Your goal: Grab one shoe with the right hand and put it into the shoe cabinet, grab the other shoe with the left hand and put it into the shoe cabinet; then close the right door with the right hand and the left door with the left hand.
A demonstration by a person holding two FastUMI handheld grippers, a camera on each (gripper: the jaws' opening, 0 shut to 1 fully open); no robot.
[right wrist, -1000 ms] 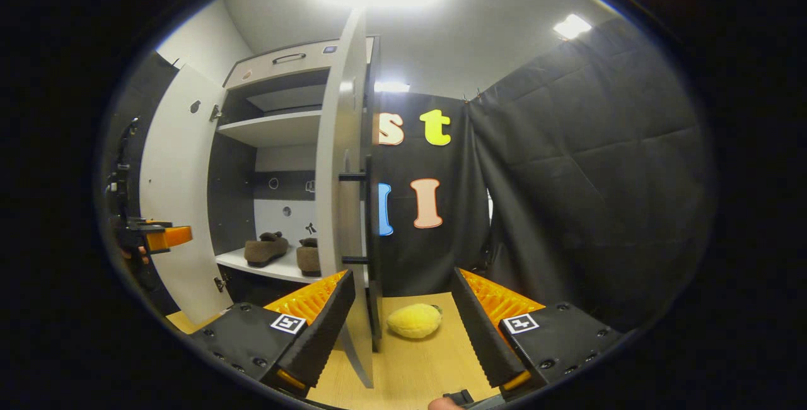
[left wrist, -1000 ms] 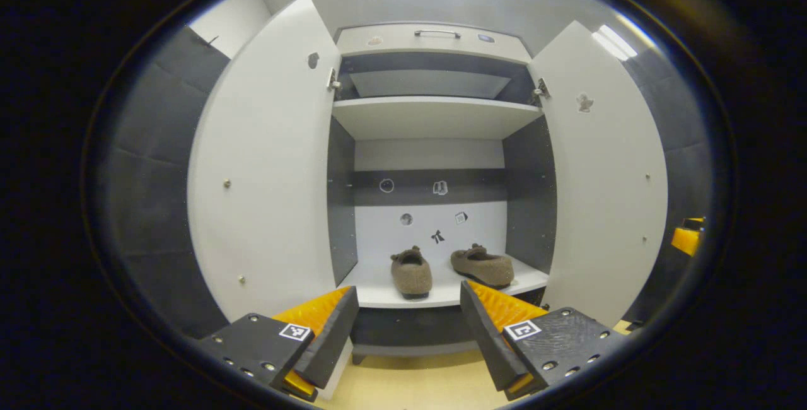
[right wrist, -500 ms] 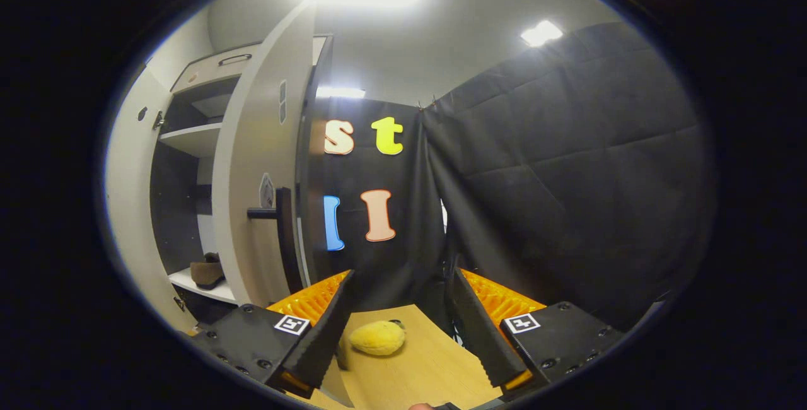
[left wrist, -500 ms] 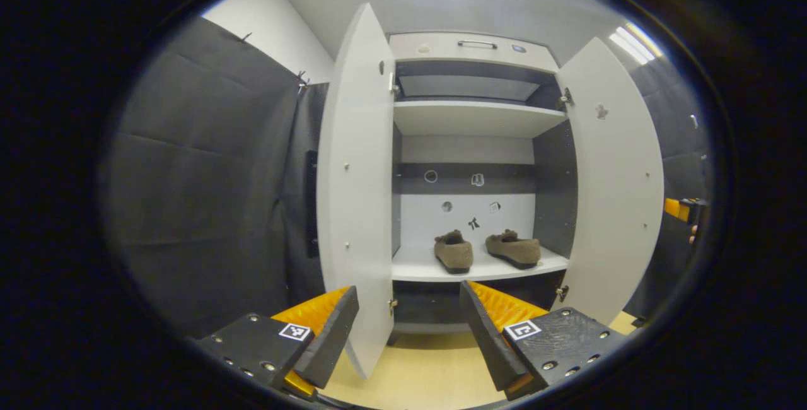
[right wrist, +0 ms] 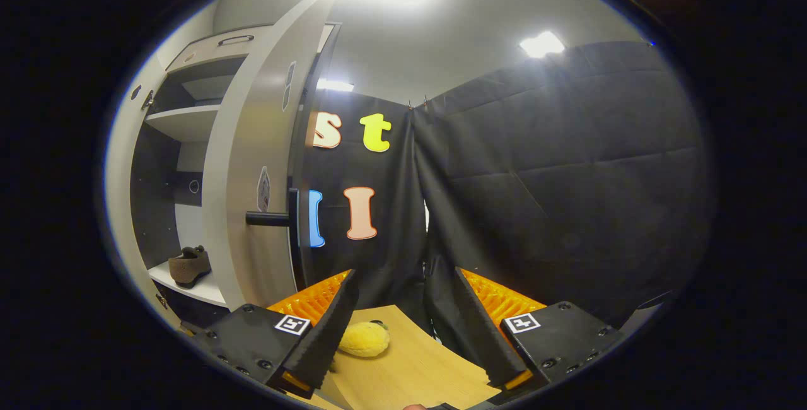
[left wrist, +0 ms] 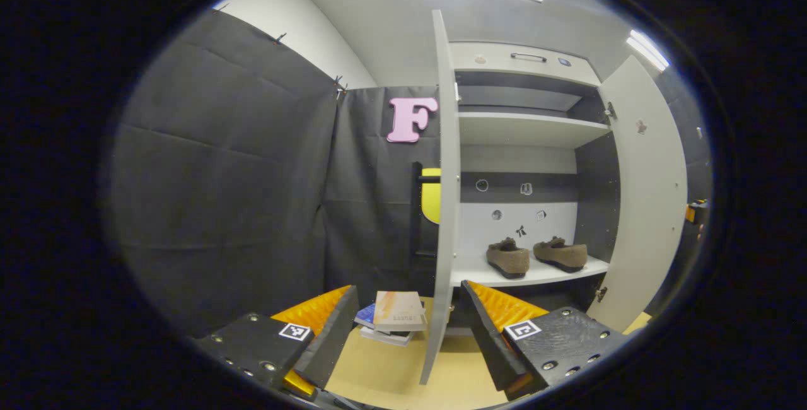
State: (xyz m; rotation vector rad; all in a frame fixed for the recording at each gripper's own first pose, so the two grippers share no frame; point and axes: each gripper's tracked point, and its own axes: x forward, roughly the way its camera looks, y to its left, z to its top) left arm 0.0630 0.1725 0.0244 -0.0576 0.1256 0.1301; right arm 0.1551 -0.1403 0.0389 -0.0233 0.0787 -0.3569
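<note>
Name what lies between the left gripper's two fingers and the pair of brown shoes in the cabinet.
In the left gripper view, the white left door, seen edge-on, stands between the left gripper and the brown shoes on the shelf.

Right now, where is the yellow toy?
In the right gripper view, the yellow toy lies on the wooden floor, beside the open cabinet door.

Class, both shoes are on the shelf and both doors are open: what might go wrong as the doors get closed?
1. The right door's bar handle juts out near the open right gripper; the fingers might snag on it.
2. The left door is edge-on to the left gripper, so a push may slip off.
</note>
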